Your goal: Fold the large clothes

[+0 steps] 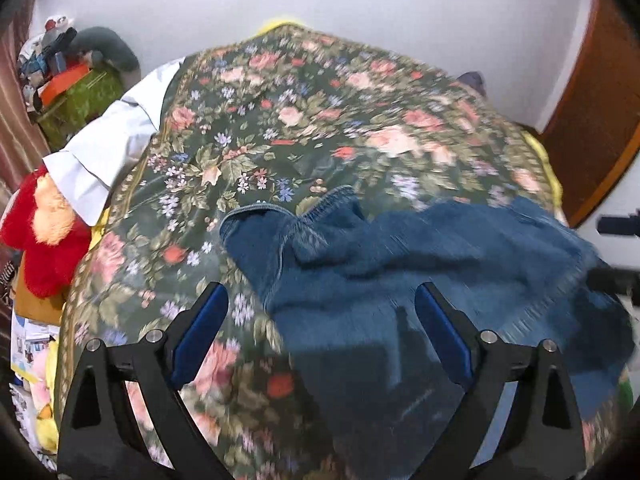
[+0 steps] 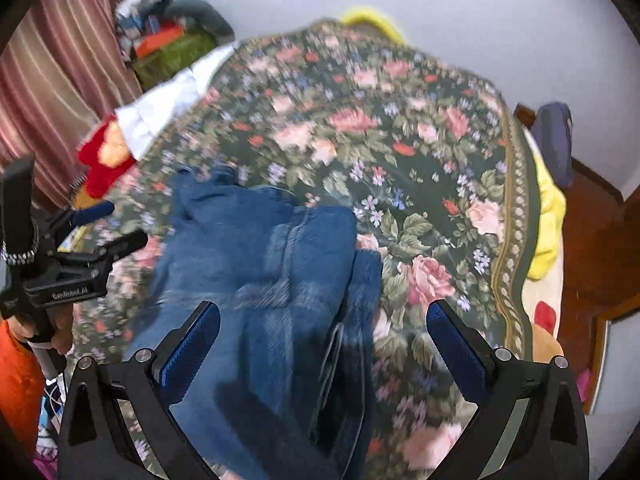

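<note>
A bed covered by a dark green floral-patterned bedspread [image 1: 280, 128] fills the room's centre, with a yellow sheet [image 2: 550, 216] showing beyond its far and right edges. A plain pale wall [image 1: 400, 12] stands behind the bed; a striped reddish-brown curtain [image 2: 60, 80] hangs at the left, and a brown wooden door [image 1: 600, 112] stands at the right. By the bed's left edge lie a white frilled pillowcase [image 1: 100, 152] and a red plush toy [image 1: 44, 240], and near the far left corner stands a green box piled with clutter [image 1: 76, 92].

Even indoor light, soft shadows, strong motion blur, and fisheye bending with dark vignetted corners.
</note>
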Demonstrator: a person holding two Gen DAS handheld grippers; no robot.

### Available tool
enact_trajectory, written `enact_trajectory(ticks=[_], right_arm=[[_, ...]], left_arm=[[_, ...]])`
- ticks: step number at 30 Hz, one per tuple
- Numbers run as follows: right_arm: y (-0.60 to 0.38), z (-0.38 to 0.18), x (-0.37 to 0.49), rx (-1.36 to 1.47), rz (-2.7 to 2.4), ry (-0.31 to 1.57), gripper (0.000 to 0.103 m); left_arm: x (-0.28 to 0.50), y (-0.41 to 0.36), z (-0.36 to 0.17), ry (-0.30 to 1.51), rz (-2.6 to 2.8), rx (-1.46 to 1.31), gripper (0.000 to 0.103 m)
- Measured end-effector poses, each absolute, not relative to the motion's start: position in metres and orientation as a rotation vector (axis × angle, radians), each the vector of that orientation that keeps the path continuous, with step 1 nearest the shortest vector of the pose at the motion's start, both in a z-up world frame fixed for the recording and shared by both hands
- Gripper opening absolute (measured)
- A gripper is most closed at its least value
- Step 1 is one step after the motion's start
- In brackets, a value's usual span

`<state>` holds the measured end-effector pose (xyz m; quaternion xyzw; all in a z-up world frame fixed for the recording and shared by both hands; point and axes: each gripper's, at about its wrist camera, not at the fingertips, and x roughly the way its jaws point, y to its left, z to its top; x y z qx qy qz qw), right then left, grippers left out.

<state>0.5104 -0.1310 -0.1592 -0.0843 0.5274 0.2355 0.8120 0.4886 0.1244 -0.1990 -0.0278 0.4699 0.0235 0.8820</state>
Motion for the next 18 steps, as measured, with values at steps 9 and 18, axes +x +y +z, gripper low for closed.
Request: enact_trajectory(ticks=[9, 18], right_arm=[[-0.155, -0.212, 0.551, -0.066, 0.549, 1.246, 0.103], [-0.161, -0.211, 0.544, -0.009, 0.592, 1.294, 0.103]], left_arm=[[0.530, 0.144, -0.245, 1.046, 0.122, -0.120, 0.098], [0.487, 0.147, -0.207, 0.991, 0.100, -0.076, 0.097]])
